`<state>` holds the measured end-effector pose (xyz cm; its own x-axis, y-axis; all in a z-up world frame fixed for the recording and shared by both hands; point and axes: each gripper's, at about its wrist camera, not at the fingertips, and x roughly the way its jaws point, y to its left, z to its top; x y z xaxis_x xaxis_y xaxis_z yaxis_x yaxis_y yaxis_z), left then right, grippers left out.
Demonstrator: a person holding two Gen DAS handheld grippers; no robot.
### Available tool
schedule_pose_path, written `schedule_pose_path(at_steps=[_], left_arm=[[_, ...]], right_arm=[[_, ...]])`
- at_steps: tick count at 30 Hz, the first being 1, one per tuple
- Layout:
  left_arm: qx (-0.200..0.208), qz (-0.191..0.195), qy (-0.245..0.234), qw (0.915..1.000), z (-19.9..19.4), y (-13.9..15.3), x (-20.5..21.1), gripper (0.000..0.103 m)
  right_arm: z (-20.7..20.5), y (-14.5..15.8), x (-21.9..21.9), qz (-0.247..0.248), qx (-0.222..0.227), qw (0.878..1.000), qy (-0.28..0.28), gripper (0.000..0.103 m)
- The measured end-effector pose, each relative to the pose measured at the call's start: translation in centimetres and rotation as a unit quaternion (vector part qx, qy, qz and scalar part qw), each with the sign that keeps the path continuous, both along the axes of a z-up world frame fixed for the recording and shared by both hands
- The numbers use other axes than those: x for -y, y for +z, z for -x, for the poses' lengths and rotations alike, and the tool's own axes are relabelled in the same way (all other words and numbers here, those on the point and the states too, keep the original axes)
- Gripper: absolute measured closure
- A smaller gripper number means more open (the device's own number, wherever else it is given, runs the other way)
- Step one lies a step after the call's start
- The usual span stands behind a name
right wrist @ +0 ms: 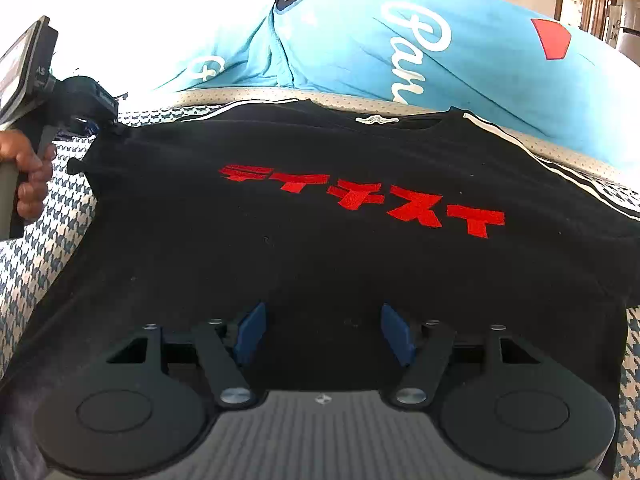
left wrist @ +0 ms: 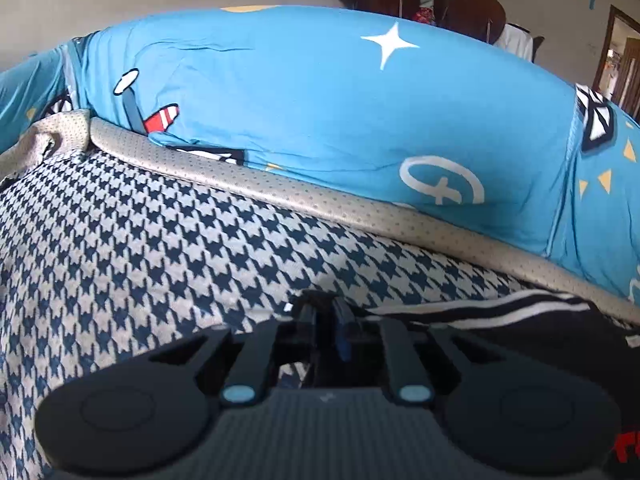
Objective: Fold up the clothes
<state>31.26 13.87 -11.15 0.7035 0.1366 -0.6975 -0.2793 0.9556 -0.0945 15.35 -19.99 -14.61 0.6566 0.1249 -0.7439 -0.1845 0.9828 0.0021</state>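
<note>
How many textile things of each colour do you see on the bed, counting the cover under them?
Black T-shirt with red print: 1
Blue printed bedding: 1
Houndstooth cover, blue and white: 1
Total: 3

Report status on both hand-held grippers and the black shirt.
Left hand-held gripper shut on the sleeve. Right hand-held gripper open above the black shirt. Blue pillows beyond, not obstructing.
</note>
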Motion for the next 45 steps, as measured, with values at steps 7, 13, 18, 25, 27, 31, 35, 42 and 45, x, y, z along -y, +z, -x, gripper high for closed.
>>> schedule_pose_path(at_steps=[7, 13, 18, 25, 27, 31, 35, 42, 45], left_arm=[[0.01, 0.029, 0.034, 0.9989, 0.9, 1.6, -1.8, 0.072], [-0.01, 0.059, 0.03, 0.9978, 2.1, 2.0, -2.2, 0.069], [-0.029, 0.085, 0.004, 0.996, 4.0, 2.1, -1.3, 0.069], [-0.042, 0.085, -0.034, 0.9949, 5.6, 1.8, 0.9, 0.069], [-0.047, 0.074, -0.041, 0.9953, 5.6, 1.5, 1.5, 0.068], [-0.06, 0.045, -0.049, 0.996, 5.8, 1.0, 2.0, 0.068], [-0.085, 0.013, -0.061, 0.9944, 6.1, 0.1, 2.3, 0.067], [-0.102, -0.027, -0.079, 0.9913, 7.3, -1.0, 2.7, 0.063], [-0.116, -0.021, -0.084, 0.9895, 7.5, -0.9, 2.6, 0.062]], right_arm=[[-0.1, -0.1, -0.1, 0.003, 0.0, 1.0, 0.0, 0.038], [-0.2, -0.3, -0.4, 0.008, 0.0, 1.0, 0.003, 0.034], [-0.2, -0.3, -0.7, 0.013, 0.0, 1.0, 0.004, 0.033], [-0.2, -0.3, -0.7, 0.013, -0.001, 1.0, 0.001, 0.032], [-0.2, -0.2, -0.7, 0.011, 0.0, 1.0, 0.0, 0.032], [-0.2, -0.3, -0.7, 0.012, 0.0, 1.0, 0.002, 0.03], [-0.2, -0.3, -0.7, 0.014, 0.001, 1.0, 0.005, 0.029], [-0.2, -0.3, -0.7, 0.015, 0.002, 1.0, 0.006, 0.028], [-0.2, -0.4, -0.8, 0.017, 0.002, 1.0, 0.007, 0.027]])
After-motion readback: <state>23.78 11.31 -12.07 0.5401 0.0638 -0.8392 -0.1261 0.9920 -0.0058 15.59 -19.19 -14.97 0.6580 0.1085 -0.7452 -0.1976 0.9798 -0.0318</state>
